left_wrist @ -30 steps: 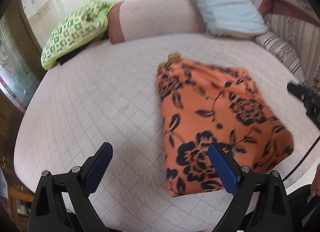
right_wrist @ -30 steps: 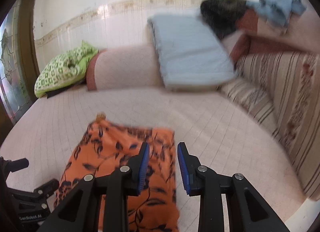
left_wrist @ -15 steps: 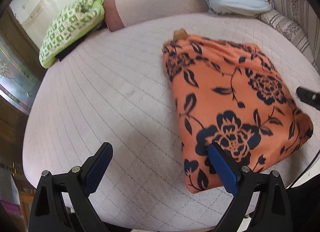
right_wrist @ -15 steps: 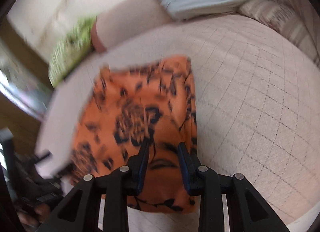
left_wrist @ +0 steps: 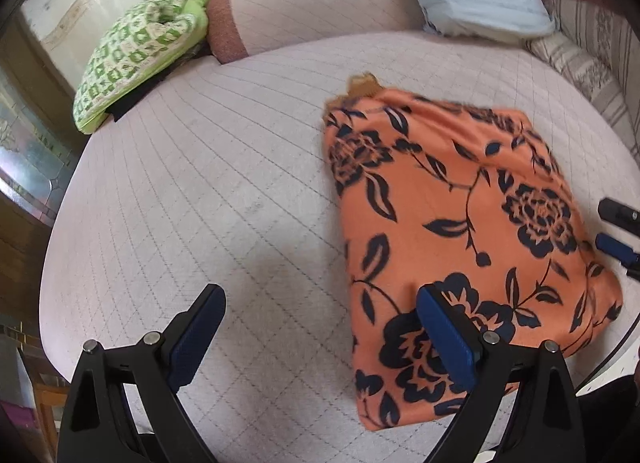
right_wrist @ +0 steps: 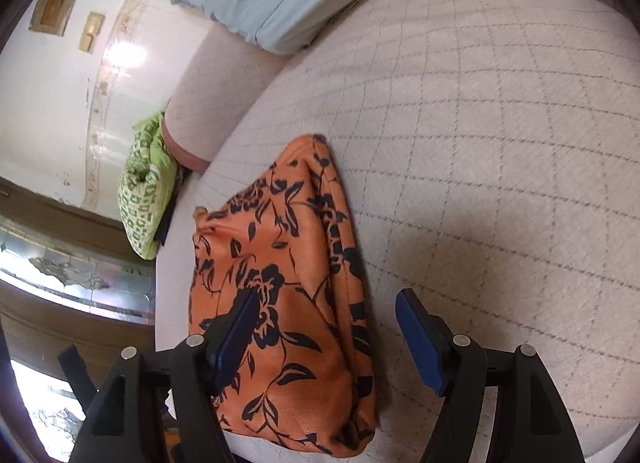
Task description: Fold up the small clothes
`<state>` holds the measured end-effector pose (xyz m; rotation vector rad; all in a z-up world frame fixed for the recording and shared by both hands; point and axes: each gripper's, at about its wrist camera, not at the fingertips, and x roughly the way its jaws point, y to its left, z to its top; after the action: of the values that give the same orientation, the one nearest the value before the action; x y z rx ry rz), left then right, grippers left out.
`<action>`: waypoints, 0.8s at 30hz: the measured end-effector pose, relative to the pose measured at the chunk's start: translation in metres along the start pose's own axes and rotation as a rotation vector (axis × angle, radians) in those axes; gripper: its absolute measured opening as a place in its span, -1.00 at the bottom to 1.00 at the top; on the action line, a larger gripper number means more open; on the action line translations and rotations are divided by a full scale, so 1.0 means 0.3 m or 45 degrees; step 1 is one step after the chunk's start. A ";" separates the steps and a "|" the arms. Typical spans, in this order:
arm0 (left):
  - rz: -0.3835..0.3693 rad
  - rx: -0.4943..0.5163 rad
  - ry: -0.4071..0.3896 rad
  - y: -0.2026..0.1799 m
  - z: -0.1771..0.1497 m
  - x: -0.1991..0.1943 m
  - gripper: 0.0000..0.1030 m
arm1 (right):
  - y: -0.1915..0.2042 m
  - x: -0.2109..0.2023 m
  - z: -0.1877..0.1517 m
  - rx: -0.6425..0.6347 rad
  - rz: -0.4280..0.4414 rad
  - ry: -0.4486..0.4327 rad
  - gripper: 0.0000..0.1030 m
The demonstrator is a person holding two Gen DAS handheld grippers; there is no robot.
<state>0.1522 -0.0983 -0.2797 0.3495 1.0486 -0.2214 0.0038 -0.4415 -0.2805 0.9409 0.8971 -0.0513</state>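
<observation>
Both grippers, left (left_wrist: 318, 337) & right (right_wrist: 325, 337), jaws released; folded orange cloth (right_wrist: 288, 295) btwn right jaws. Risk: snagging top layer undoes fold.

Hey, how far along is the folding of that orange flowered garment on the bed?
Done: the orange, black-flowered garment lies folded into a compact rectangle on the quilted bed. In hand: nothing; left claw and right claw are open. Left: possibly one more fold or tidying.

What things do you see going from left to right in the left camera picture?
Green patterned pillow → pink bolster → orange flowered cloth → striped cushion.
</observation>
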 end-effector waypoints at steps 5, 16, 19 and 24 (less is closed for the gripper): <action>-0.024 0.055 0.052 -0.053 -0.021 0.078 0.98 | 0.017 0.071 -0.007 -0.016 -0.027 0.050 0.43; 0.077 0.082 -0.139 -0.042 -0.006 -0.051 1.00 | 0.046 0.101 -0.007 -0.032 0.005 0.027 0.43; 0.086 0.073 -0.193 -0.032 0.003 -0.094 1.00 | 0.051 0.096 -0.003 -0.033 0.009 0.013 0.43; 0.111 0.057 -0.271 -0.006 0.014 -0.159 1.00 | 0.068 0.093 0.009 -0.048 0.021 -0.004 0.43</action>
<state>0.1320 -0.1011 -0.2365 0.4021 0.8178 -0.1995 0.0320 -0.4217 -0.2852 0.9127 0.8844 -0.0213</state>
